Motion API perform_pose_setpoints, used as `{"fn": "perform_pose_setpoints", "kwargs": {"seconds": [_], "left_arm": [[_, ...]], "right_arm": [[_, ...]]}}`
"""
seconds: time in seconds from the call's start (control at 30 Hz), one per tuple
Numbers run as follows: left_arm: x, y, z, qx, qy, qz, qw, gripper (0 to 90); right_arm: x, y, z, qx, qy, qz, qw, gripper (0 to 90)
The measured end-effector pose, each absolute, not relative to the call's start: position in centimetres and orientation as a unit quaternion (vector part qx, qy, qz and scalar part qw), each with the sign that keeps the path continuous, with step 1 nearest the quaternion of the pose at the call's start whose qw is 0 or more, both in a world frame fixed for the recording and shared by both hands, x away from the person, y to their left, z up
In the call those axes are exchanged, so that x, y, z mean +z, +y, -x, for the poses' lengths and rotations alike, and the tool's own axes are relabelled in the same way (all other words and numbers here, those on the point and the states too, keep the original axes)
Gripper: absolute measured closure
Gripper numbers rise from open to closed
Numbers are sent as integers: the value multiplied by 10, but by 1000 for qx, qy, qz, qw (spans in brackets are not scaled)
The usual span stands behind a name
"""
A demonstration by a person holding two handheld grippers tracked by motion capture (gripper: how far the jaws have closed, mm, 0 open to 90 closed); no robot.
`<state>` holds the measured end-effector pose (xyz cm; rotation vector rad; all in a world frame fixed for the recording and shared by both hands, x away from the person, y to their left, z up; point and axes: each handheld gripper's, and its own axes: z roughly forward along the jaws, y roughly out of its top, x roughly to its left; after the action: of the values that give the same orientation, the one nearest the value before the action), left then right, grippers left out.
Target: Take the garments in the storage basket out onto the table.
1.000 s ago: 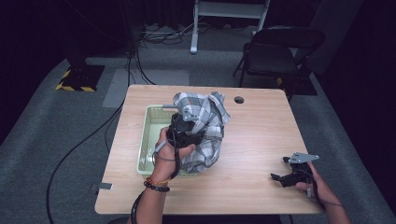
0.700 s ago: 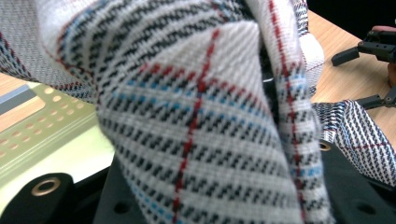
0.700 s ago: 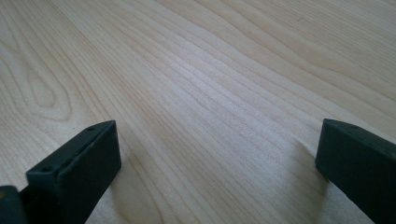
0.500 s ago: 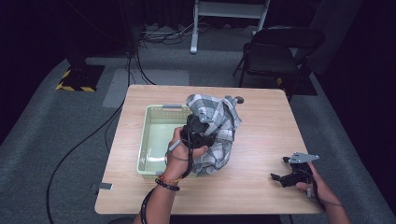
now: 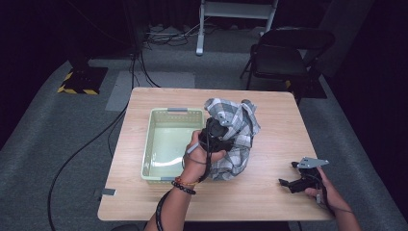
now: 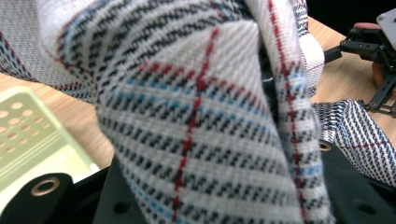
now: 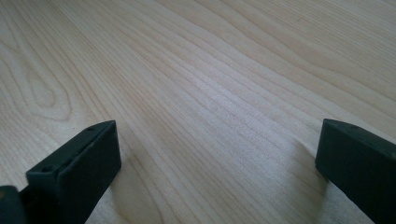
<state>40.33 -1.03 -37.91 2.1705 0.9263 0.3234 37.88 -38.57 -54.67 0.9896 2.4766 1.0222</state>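
Your left tool point(image 5: 219, 134) is clenched on the grey-and-white plaid cloth with thin red and blue lines point(image 5: 235, 139), which bunches up around it in a tall heap. The cloth sits on the pale wooden desk point(image 5: 269, 197), near its middle and just right of the light green perforated plastic basket point(image 5: 159, 147). In the left gripper view the weave point(image 6: 201, 121) drapes over the jaws, a corner of the basket point(image 6: 32, 135) lies at the lower left, and your other tool point(image 6: 373, 51) shows farther off at the upper right.

Your right tool point(image 5: 300, 180) is released: in the right gripper view its two black jaws stand wide apart over bare wood grain point(image 7: 210, 93) with nothing between them. It rests low near the desk's front right corner, well apart from the cloth.

The desk is rectangular with rounded corners and a small dark round spot point(image 5: 246, 101) near its far edge. It stands on grey carpet point(image 5: 57, 144) in a dark room. A black folding chair point(image 5: 284, 57) waits beyond the far right corner, a white metal frame point(image 5: 235, 14) stands behind, and a black base with yellow-and-black hazard stripes point(image 5: 79, 79) sits at far left. Black cables point(image 5: 96, 139) trail across the floor beside the desk.
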Motion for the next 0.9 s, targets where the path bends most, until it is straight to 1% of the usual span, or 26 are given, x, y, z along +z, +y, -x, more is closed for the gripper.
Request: {"fn": "perform_pose_setpoints", "kwargs": {"seconds": [0.5,0.9], "left_arm": [[-393,-46,-406,102,342,-861,363,550],[-414,-67,-416,85,350,-865,350,547]], "right_arm": [[-547,-386,-379,354,858,-343,142,0],[-547,-386,-379,354,858,-343,142,0]]}}
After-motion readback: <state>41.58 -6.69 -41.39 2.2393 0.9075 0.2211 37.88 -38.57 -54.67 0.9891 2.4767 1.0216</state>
